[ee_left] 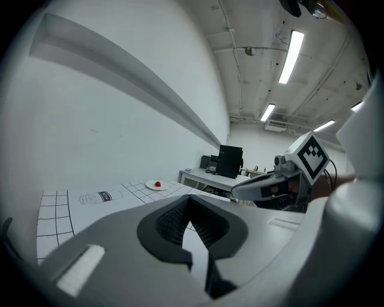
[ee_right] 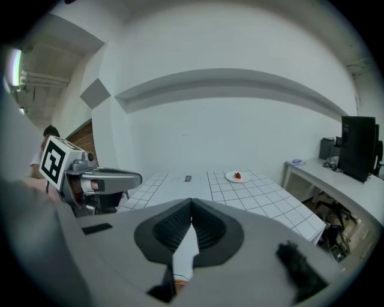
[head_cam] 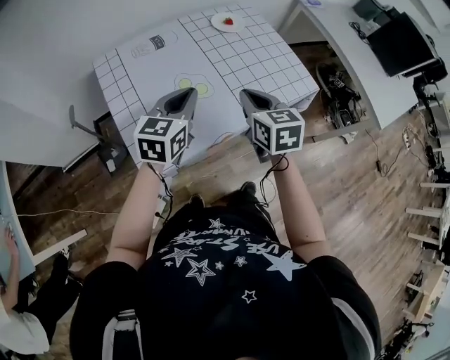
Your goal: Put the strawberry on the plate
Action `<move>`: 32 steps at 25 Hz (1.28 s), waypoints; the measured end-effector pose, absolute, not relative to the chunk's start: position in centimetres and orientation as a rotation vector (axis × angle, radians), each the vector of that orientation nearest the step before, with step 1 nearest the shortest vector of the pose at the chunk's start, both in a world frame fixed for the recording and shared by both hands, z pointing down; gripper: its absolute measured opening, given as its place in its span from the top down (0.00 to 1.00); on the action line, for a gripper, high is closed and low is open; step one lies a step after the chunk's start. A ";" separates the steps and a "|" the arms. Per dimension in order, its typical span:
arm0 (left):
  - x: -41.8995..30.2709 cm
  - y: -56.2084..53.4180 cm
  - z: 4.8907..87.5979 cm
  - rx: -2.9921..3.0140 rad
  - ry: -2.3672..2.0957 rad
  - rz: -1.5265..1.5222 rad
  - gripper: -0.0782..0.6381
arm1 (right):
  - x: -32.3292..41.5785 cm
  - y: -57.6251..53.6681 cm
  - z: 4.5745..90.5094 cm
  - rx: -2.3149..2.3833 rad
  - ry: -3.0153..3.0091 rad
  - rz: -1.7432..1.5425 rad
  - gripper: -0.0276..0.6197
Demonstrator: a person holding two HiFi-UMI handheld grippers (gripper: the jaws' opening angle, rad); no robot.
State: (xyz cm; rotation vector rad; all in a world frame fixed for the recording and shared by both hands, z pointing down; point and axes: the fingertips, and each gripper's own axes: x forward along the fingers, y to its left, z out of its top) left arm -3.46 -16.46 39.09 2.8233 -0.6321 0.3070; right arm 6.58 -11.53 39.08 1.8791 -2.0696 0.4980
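Note:
A red strawberry point(head_cam: 228, 21) lies on a small white plate point(head_cam: 217, 24) at the far end of the white gridded table point(head_cam: 267, 67). In the left gripper view the strawberry point(ee_left: 158, 184) on its plate point(ee_left: 151, 186) is far ahead, and in the right gripper view the strawberry point(ee_right: 237, 175) sits on the plate point(ee_right: 230, 178). My left gripper point(head_cam: 187, 93) and right gripper point(head_cam: 247, 94) are held side by side over the table's near edge. Both are shut with nothing between the pads. Each shows in the other's view: the right gripper point(ee_left: 239, 190) and the left gripper point(ee_right: 137, 177).
The table mat carries a bottle drawing point(head_cam: 151, 46) and a fried egg drawing point(head_cam: 200, 86). A grey desk with a dark monitor point(head_cam: 404, 42) stands to the right, with cables on the wooden floor point(head_cam: 351, 183). Another person point(head_cam: 17, 323) is at the lower left.

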 end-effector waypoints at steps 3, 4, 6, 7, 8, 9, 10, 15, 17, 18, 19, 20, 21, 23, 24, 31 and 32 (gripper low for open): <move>-4.2 -15.5 38.7 2.838 -0.629 0.298 0.88 | 6.0 -10.6 38.3 1.902 -2.081 0.492 0.94; -4.5 -15.2 38.5 2.835 -0.640 0.288 0.88 | 5.8 -10.3 38.0 1.900 -2.091 0.487 0.94; -5.1 -14.6 38.1 2.824 -0.666 0.265 0.88 | 5.2 -9.6 37.5 1.885 -2.105 0.468 0.94; -5.3 -14.2 37.9 2.820 -0.679 0.257 0.88 | 5.0 -9.2 37.2 1.876 -2.111 0.453 0.94; -5.6 -13.7 37.7 2.820 -0.693 0.253 0.88 | 4.7 -8.7 36.8 1.865 -2.118 0.438 0.94; -5.8 -13.2 37.4 2.820 -0.708 0.252 0.88 | 4.6 -8.1 36.5 1.855 -2.126 0.423 0.94; -5.9 -12.5 37.2 2.819 -0.722 0.251 0.88 | 4.5 -7.5 36.3 1.846 -2.132 0.413 0.94; -5.6 -9.2 36.0 2.836 -0.736 0.250 0.88 | 5.1 -4.4 35.8 1.847 -2.144 0.421 0.94; -5.9 -9.9 35.8 2.836 -0.739 0.255 0.88 | 4.8 -5.1 35.7 1.850 -2.150 0.429 0.94; -6.1 -10.2 35.8 2.832 -0.737 0.258 0.88 | 4.6 -5.6 35.7 1.849 -2.150 0.436 0.94; -6.4 -10.2 35.8 2.830 -0.733 0.262 0.88 | 4.3 -5.7 35.8 1.846 -2.151 0.443 0.94; -6.6 -9.9 35.8 2.832 -0.733 0.267 0.88 | 4.1 -5.4 35.8 1.843 -2.156 0.446 0.94; -6.8 -9.2 35.7 2.834 -0.737 0.271 0.88 | 3.9 -4.8 35.6 1.838 -2.163 0.443 0.94; -7.0 -8.0 35.4 2.833 -0.752 0.268 0.88 | 3.6 -3.5 35.1 1.826 -2.178 0.427 0.94; -7.1 -7.4 35.2 2.831 -0.758 0.262 0.88 | 3.5 -2.9 35.0 1.820 -2.182 0.423 0.94; -7.8 -4.7 34.6 2.838 -0.787 0.250 0.88 | 2.9 -0.3 35.1 1.787 -2.193 0.425 0.94; -8.0 -5.1 34.5 2.834 -0.787 0.253 0.88 | 2.6 -0.7 34.9 1.782 -2.192 0.425 0.94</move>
